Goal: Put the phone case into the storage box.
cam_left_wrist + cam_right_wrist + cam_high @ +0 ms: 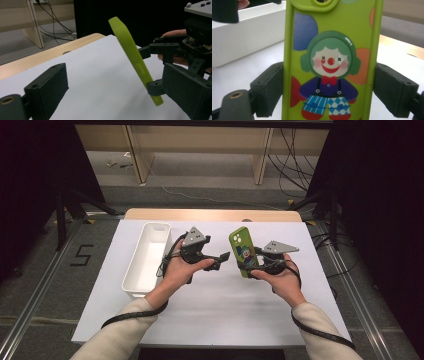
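Your right gripper (254,265) clamps its jaws on the green phone case (243,252), held upright above the worktop (210,315). Its bottom is cut off in the right gripper view. Your left gripper (223,259), at its 9 o'clock, has jaws apart and empty.

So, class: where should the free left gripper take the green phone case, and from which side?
Grip the upper half of the green phone case across its thin long edges, coming from the left gripper: the right gripper already clamps the lower part, and the top stands free.
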`<act>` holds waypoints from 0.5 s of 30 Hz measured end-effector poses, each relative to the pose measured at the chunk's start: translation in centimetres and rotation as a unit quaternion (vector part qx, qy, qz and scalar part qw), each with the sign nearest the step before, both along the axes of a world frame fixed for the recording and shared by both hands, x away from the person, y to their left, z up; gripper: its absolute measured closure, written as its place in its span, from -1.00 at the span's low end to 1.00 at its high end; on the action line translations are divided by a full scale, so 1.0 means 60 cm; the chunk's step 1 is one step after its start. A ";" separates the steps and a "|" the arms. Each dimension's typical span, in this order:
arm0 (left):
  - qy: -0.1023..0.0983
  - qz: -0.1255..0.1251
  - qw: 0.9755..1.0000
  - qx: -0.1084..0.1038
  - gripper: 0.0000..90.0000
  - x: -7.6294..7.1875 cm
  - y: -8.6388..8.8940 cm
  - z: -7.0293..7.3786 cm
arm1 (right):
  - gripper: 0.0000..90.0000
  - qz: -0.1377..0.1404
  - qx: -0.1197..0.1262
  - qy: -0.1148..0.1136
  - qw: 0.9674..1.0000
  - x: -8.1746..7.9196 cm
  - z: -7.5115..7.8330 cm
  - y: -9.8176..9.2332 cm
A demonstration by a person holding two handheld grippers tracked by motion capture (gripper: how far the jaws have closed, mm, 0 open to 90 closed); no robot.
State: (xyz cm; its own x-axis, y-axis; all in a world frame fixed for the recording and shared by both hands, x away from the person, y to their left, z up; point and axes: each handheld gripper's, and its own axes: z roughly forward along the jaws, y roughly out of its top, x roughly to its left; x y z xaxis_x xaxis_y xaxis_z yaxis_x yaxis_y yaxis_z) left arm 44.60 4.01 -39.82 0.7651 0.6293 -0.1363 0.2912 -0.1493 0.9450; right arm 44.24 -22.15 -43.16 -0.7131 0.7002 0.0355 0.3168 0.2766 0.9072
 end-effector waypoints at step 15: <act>0.023 -0.017 0.999 -0.016 -0.53 0.019 -0.057 -0.004 | -0.63 0.004 0.000 0.000 1.000 -0.003 0.000 0.005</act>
